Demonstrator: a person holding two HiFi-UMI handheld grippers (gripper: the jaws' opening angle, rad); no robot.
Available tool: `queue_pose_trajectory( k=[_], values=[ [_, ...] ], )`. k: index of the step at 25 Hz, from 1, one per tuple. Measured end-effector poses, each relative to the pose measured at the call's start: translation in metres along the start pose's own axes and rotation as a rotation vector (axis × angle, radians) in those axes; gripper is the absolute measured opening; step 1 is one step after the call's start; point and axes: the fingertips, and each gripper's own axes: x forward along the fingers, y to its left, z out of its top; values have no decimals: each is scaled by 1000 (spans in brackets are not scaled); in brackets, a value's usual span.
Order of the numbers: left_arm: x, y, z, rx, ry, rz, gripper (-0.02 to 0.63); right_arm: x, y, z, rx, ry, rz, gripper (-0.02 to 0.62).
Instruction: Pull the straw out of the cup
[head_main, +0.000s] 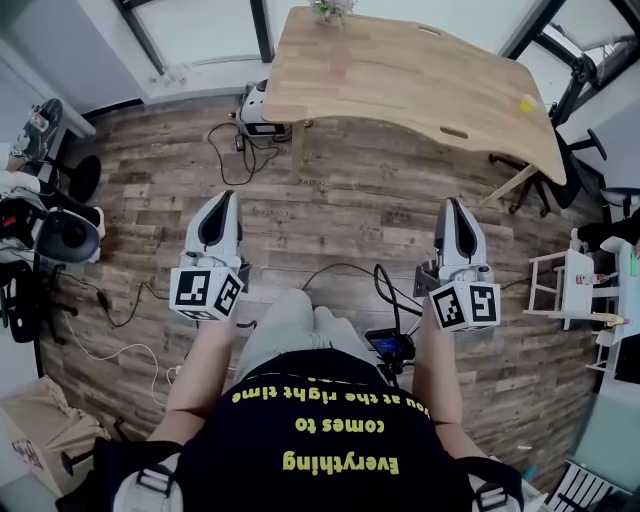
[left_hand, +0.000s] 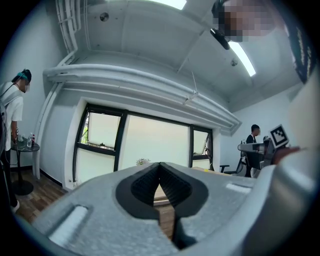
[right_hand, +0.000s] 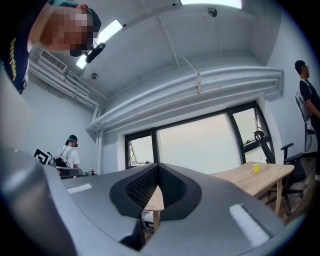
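1. The left gripper (left_hand: 160, 166) is seen with its jaws closed tip against tip. Nothing is held between them, and only a small hollow is left behind the touching tips.
2. The right gripper (right_hand: 158, 168) is likewise seen with its jaws together at the tips, and nothing is clamped.
3. Both grippers are held about level and side by side, well apart from each other, over a plank floor (head_main: 350, 205).
4. A light wooden table (head_main: 400, 70) is seen ahead of both pairs of jaws, well apart from them.
5. A small yellow cup (right_hand: 256, 168) is found on that table, ahead and to the right of the right jaws, near the table's right edge. The straw is too small to be made out.
6. A small plant (head_main: 331, 9) is set at the table's far edge, straight beyond the left jaws.
7. Large windows (left_hand: 155, 142) are seen beyond the table.
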Motion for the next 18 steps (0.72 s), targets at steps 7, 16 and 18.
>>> queue_pose_trajectory(
  k=[7, 16, 18],
  values=[
    [37, 2, -1, -12, -10, -6, 0, 38, -6, -8, -1, -5, 16, 5],
    [129, 43, 1, -22, -24, -10, 0, 121, -27, -24, -3, 0, -16, 5],
    [155, 53, 2, -20, -23, -19, 0, 144, -33, -26, 0, 3, -29, 6]
  ],
)
